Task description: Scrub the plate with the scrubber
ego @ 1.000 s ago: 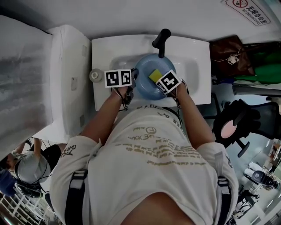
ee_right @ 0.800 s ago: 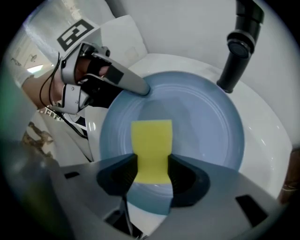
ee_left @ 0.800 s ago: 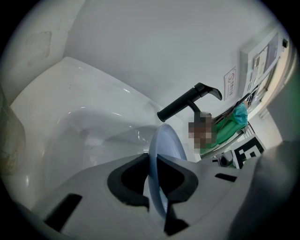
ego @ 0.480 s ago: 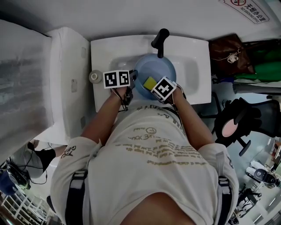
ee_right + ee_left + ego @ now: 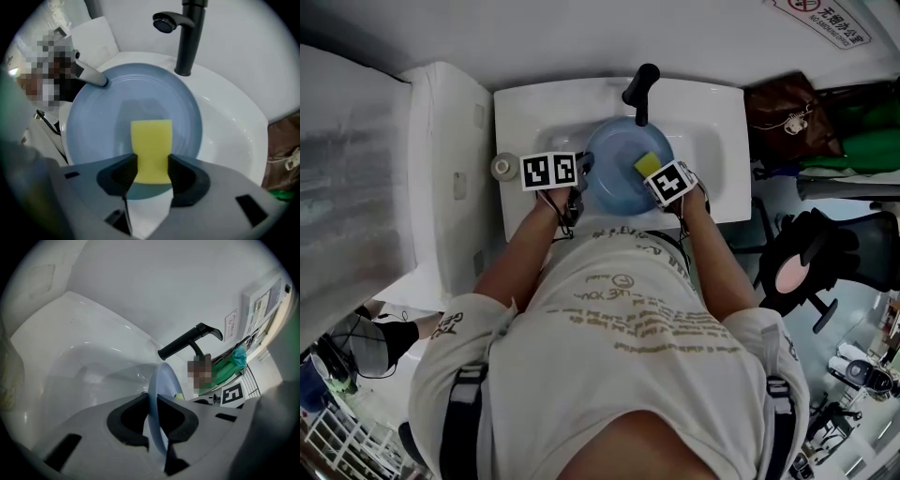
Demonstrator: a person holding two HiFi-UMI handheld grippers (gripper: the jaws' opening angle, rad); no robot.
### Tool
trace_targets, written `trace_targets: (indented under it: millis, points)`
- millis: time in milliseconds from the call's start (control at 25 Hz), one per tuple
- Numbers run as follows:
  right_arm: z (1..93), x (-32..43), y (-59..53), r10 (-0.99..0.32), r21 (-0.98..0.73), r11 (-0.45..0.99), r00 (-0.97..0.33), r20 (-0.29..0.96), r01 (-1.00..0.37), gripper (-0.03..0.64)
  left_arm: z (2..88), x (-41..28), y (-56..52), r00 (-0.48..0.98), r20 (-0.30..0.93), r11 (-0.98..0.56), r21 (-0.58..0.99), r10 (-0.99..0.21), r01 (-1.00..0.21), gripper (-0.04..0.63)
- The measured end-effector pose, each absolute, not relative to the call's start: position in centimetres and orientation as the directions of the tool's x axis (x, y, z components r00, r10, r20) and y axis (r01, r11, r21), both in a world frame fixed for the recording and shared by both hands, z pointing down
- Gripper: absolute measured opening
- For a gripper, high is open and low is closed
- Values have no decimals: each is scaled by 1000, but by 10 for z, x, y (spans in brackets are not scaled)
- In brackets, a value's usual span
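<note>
A blue plate [image 5: 621, 171] lies tilted in the white sink [image 5: 712, 141], under the black tap [image 5: 642, 89]. My left gripper [image 5: 153, 405] is shut on the plate's [image 5: 161, 390] left rim, which I see edge-on between its jaws. The yellow scrubber [image 5: 150, 147] is pinched in my right gripper [image 5: 151, 166], which points down at the plate's [image 5: 117, 108] face. In the head view the scrubber [image 5: 646, 162] sits on the plate's right half beside that gripper's marker cube [image 5: 670, 182]. Whether the scrubber presses on the plate I cannot tell.
The sink's flat rim [image 5: 514, 159] carries a small round cap-like object [image 5: 502, 166] at the left. A white counter [image 5: 441, 169] runs left of the sink. Bags [image 5: 806, 122] and a chair [image 5: 802, 262] stand to the right.
My right gripper swung the scrubber toward the plate's lower left, then back across to its right half. The left gripper and the plate have stayed put.
</note>
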State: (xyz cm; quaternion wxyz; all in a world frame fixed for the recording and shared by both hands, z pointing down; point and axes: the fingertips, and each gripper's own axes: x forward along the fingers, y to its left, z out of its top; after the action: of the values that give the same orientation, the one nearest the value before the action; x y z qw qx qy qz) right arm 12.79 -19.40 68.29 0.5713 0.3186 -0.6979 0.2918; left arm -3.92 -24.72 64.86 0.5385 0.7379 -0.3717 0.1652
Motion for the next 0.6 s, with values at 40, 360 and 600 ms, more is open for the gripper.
trace_targets:
  millis: [40,360,600]
  points:
    - [681,127,-196,-122,-42,629,-151,981,-776,207,649,-39,-247,668,646,-143,671,-369,-728,45]
    - [645,108,-206,-320,-32,635,-300,899,-771,207,659,-35,-239,677,656,-98,690,-334,-717,44]
    - [608,119,-208,-505,-31,557,-368,781,-830,202,672,-30,-234,678,673,-41,700,-295,-713,44]
